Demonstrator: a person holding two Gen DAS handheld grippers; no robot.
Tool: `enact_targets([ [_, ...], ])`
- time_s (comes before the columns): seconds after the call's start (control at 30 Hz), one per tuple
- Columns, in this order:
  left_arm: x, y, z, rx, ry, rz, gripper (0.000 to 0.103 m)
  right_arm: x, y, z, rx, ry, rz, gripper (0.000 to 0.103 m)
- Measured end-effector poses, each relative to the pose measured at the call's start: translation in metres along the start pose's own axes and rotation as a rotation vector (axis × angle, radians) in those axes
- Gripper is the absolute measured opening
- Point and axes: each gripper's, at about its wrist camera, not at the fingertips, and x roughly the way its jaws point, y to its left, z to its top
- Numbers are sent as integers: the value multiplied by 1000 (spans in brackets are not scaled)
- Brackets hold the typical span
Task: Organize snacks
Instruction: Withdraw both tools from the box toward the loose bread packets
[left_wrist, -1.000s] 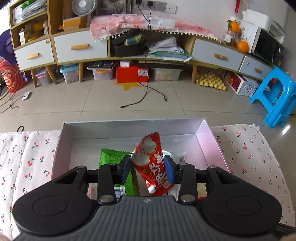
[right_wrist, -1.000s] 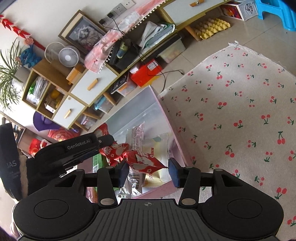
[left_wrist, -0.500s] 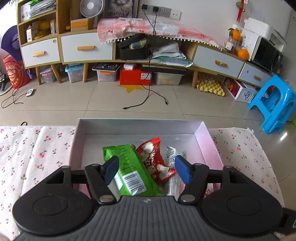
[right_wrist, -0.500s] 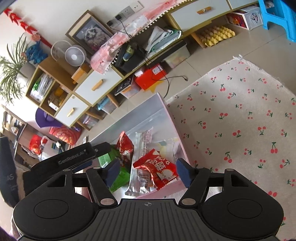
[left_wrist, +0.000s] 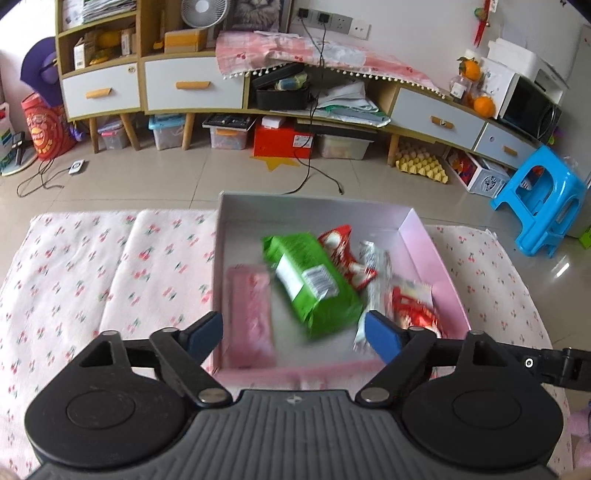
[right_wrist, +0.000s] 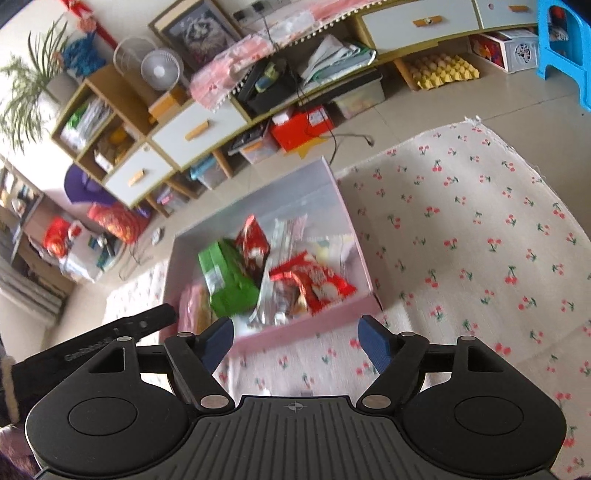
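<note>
Cherry-print cloth (left_wrist: 92, 266): covers the surface under both of my grippers and runs out to either side of the box.

Pink box (left_wrist: 439, 266): a shallow open tray lying on the cloth directly ahead of my left gripper (left_wrist: 293, 332); its near wall sits just beyond that gripper's fingertips. From my right gripper (right_wrist: 295, 341) the box (right_wrist: 360, 258) lies ahead and to the left.

Green packet (left_wrist: 314, 280): the largest snack, lying in the middle of the box. Its long axis runs from the far left towards the near right, near end pointing at my left gripper's right finger (barcode label facing up).

Pink packet (left_wrist: 251, 314): flat against the box's left wall, long axis running straight away from my left gripper; blurred, so I cannot read its print.

Silver wrapper (left_wrist: 373, 280): a narrow strip right of the green packet, long axis also running away from the gripper.

Red packets: one (left_wrist: 343, 254) propped behind the green packet, one (left_wrist: 413, 310) in the near right corner, seen from the right wrist (right_wrist: 314, 284) lying crosswise.

Left gripper: fingers spread wide, holding nothing, above the box's near edge.

Right gripper: fingers likewise spread wide and empty, over the cloth short of the box's near right corner.
</note>
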Motion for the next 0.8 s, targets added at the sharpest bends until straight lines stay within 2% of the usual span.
enact_targets([
  [0.13,-9,8,-12,-10,11,-2,90,-4,5,-12,-51,34,-24,82],
  [0.27,-17,17,-25,-27,24,-15,97,-5,8,-24,-83,83,-57,82],
  [0.7,-28,26,-76,-42,82,-21,102,-1,14,-61,-148,215,-103,82],
  [0.8,-33,28,-83,-48,85,-63,102,3,15,-69,-156,251,-96,82],
])
